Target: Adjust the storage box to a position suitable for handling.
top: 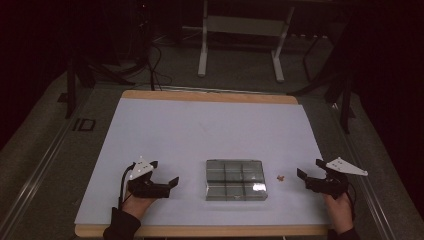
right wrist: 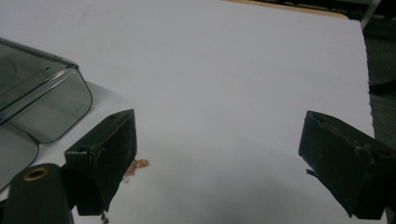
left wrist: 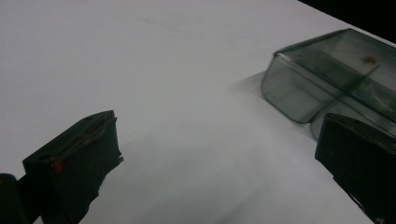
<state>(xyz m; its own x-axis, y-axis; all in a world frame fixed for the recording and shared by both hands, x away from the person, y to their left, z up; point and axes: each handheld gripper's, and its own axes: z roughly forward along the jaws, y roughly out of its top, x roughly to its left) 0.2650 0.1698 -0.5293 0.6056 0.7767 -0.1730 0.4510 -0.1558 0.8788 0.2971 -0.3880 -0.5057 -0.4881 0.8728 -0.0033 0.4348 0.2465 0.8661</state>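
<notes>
**Small orange bit lies just left of right hand-held gripper; box sits between both**

High view: clear, smoke-grey plastic compartment box (top: 235, 179), lid shut as far as I can tell, sits near the front edge of the pale counter (top: 200, 125), roughly centred btwn the two hands. Tiny orange-brown crumb-like piece (top: 281, 177) lies on the counter just right of the box, apart from it. Right hand-held gripper (top: 309, 169) is at the right, jaws spread, empty, tips aimed left twd the piece; gap is short. Left hand-held gripper (top: 164, 172) is left of the box, jaws spread, empty, aimed right; the box stands btwn it and the piece, so right hand is clearly nearer.

Left gripper view: jaws wide apart, nothing held. Box corner (left wrist: 322, 79) shows at far right, ahead of the right-side jaw; box's long side runs away from the camera.

Right gripper view: jaws wide apart, empty. Orange piece (right wrist: 136, 165) lies on the counter right beside the left-side jaw's tip, off the centre line. Box (right wrist: 42, 100) lies further left. Judgement: a small shift left wd centre the piece btwn the jaws; too small to tell its long axis.
</notes>
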